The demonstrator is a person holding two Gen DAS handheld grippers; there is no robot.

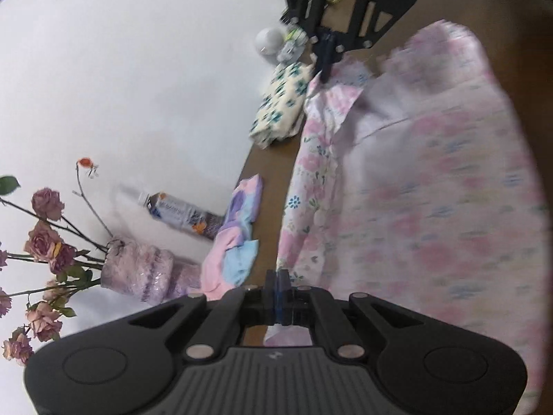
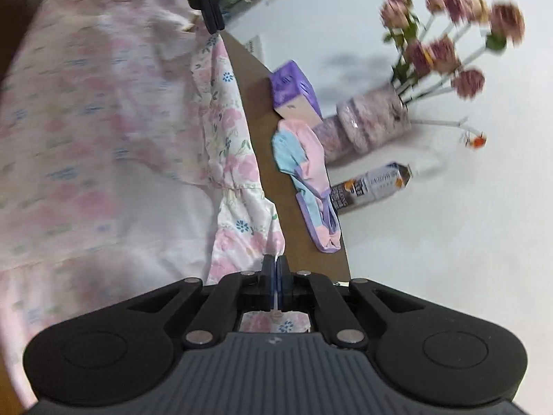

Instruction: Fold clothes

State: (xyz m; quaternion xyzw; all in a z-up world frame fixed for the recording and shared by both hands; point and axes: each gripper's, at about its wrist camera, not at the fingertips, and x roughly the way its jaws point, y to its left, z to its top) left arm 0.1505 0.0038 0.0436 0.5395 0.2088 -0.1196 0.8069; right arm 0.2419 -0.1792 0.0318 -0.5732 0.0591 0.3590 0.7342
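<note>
A pink floral garment point(image 1: 414, 190) hangs stretched between both grippers over the brown table point(image 1: 269, 159). In the left wrist view my left gripper point(image 1: 278, 276) is shut on one corner of its edge, with fabric showing behind the fingers. Far across, my right gripper point(image 1: 325, 65) pinches the opposite corner. In the right wrist view my right gripper point(image 2: 275, 263) is shut on the garment point(image 2: 103, 121), a thin strip of cloth caught between the pads. My left gripper point(image 2: 212, 24) holds the far end at the top. The garment is blurred by motion.
Along the table's wall side lie a folded cream cloth with teal flowers point(image 1: 283, 103), a crumpled pastel cloth point(image 1: 235, 235), a bottle point(image 1: 179, 212), a purple box point(image 2: 293, 86) and a lilac vase point(image 2: 369, 121) of dried roses. A white round object point(image 1: 269, 39) sits farther back.
</note>
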